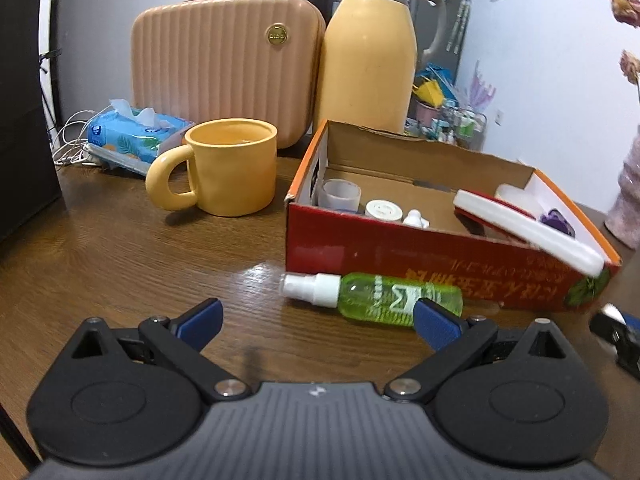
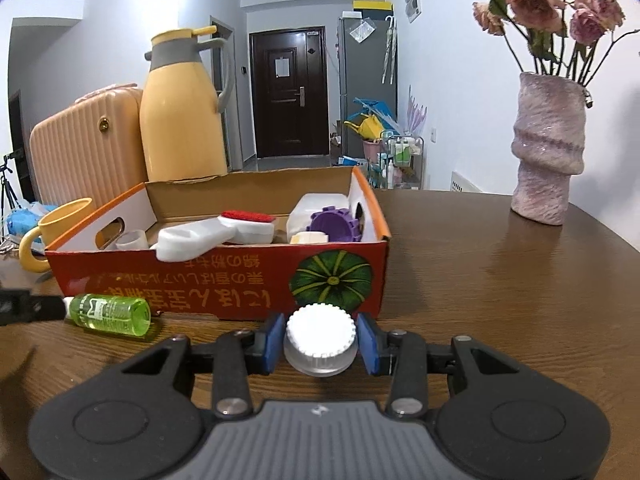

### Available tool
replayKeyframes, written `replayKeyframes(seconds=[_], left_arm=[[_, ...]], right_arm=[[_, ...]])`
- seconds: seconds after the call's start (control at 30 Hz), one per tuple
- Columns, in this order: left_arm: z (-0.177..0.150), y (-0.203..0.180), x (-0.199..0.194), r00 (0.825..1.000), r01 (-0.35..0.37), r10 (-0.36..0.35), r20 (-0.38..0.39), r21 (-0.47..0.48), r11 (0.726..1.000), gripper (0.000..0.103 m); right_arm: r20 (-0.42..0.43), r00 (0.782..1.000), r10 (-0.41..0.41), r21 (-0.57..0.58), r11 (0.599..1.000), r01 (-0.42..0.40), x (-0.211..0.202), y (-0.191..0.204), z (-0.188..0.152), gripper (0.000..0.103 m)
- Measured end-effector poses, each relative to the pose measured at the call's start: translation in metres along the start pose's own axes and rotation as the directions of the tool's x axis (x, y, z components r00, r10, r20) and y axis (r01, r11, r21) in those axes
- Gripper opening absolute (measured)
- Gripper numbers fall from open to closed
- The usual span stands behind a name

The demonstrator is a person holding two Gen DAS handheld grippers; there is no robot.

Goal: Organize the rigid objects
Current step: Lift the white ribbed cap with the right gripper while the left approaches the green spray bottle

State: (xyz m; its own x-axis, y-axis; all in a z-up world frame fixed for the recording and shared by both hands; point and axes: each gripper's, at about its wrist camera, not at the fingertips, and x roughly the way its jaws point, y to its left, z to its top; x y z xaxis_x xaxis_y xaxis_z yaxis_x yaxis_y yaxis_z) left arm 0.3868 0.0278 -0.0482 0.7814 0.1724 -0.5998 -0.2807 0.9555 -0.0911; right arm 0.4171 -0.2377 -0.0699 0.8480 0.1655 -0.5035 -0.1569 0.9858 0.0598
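A red cardboard box sits on the wooden table and holds a white brush with a red pad, a purple gear-shaped piece and small white containers. A green spray bottle lies on its side against the box front. My left gripper is open just short of the bottle, its right finger beside the bottle's body. My right gripper is shut on a white-capped clear jar in front of the box.
A yellow mug, a yellow thermos jug, a peach ribbed case and a blue tissue pack stand left of and behind the box. A pink vase with dried roses stands at the right.
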Motion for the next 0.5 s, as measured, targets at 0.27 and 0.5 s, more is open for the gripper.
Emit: replayKeyframes(seconds=[0.27,0.5], left_arm=[[0.006,-0.026,0.013,0.998,-0.055,0.056,0.012,-0.02,0.998,0.103],[0.01,-0.042,0.03,0.994,-0.112,0.111,-0.023,-0.034,0.993,0.103]], right_arm=[[0.014,1.0,-0.016,0.032,0.999,0.015,-0.01,-0.021,-0.003,0.039],[0.023,1.0,-0.015,0.051,0.999,0.014,-0.012,-0.028,-0.002,0.039]])
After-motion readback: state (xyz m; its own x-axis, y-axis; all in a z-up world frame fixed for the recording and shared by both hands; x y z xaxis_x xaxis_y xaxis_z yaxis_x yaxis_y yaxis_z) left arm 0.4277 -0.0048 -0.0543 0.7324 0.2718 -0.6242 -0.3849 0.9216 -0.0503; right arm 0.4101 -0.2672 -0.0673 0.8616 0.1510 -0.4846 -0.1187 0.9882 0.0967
